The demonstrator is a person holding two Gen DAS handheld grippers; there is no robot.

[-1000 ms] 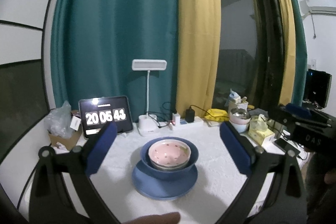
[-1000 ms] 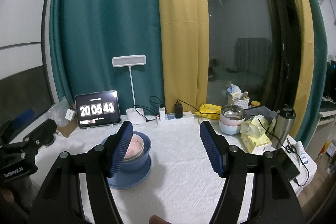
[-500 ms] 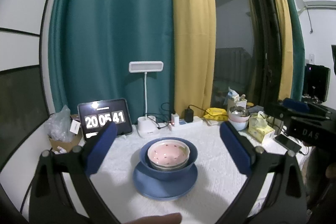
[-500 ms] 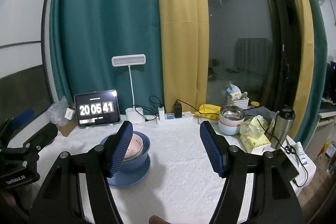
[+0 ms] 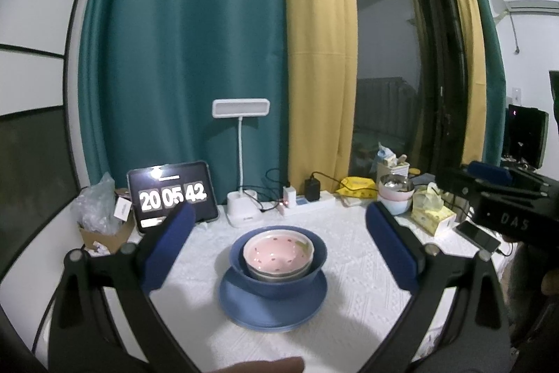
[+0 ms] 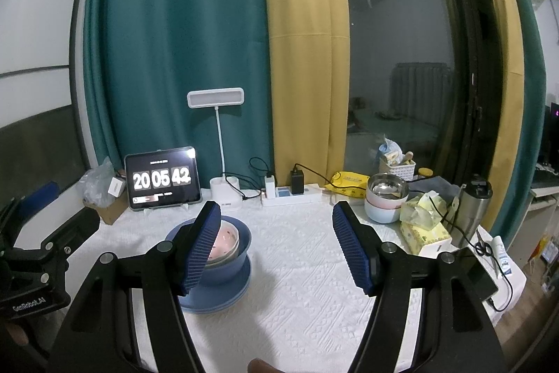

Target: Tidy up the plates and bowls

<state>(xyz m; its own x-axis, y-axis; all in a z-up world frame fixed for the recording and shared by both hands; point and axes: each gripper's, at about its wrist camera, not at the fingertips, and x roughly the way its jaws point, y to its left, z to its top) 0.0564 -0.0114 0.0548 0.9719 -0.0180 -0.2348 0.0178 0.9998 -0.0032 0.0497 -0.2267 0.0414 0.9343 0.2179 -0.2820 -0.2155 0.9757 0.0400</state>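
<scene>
A pink spotted bowl [image 5: 276, 250] sits nested inside a dark blue bowl [image 5: 279, 285], which stands on a blue plate [image 5: 272, 313] on the white tablecloth. My left gripper [image 5: 279, 210] faces this stack head on, open, with its blue pads wide apart and nothing between them. My right gripper [image 6: 276, 212] is open too and holds nothing. In the right wrist view the stack [image 6: 230, 268] lies behind its left finger. Each gripper's black body shows at the edge of the other's view.
Along the back stand a tablet clock [image 5: 171, 198], a white desk lamp [image 5: 241, 212] and a power strip [image 5: 307, 203]. At back right are small stacked bowls [image 6: 384, 201], a tissue box [image 6: 424, 233], a steel flask [image 6: 475, 208] and a phone [image 5: 478, 235]. A cardboard box [image 5: 101, 233] sits at back left.
</scene>
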